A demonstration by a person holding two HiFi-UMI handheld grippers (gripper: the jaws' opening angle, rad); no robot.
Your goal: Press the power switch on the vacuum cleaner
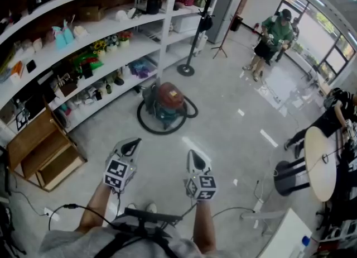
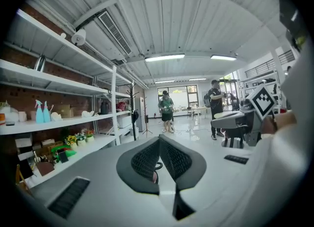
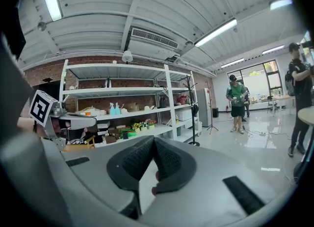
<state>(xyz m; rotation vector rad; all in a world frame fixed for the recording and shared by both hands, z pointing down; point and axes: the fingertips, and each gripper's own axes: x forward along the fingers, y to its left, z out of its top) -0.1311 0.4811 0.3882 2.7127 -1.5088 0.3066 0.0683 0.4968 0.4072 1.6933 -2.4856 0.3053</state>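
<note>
It was a big open lab or studio. Long white shelves (image 1: 165, 28) of household goods lined a brick wall (image 3: 113, 60), a coat stand (image 1: 193, 47) at their end. Polished floor (image 1: 223, 117) lay before them, a round table (image 1: 319, 162) and tall windows (image 1: 329, 44) well across from them.

- Floor (image 1: 223, 117): smooth, glossy, reflecting the lights.
- Vacuum cleaner (image 1: 167, 99): shiny red lid.
- Crate (image 1: 42, 151): bare wood.
- Shelves (image 1: 111, 28): matt white.
- Wall (image 3: 46, 73): rough brick.
- Left gripper (image 2: 159, 141) pads (image 2: 144, 161): black, matt, finely ribbed.

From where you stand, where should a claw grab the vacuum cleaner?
Likely at the top of the vacuum cleaner, on its red lid, coming down from above. It stands upright and its hose loops round the base, crowding the sides.
</note>
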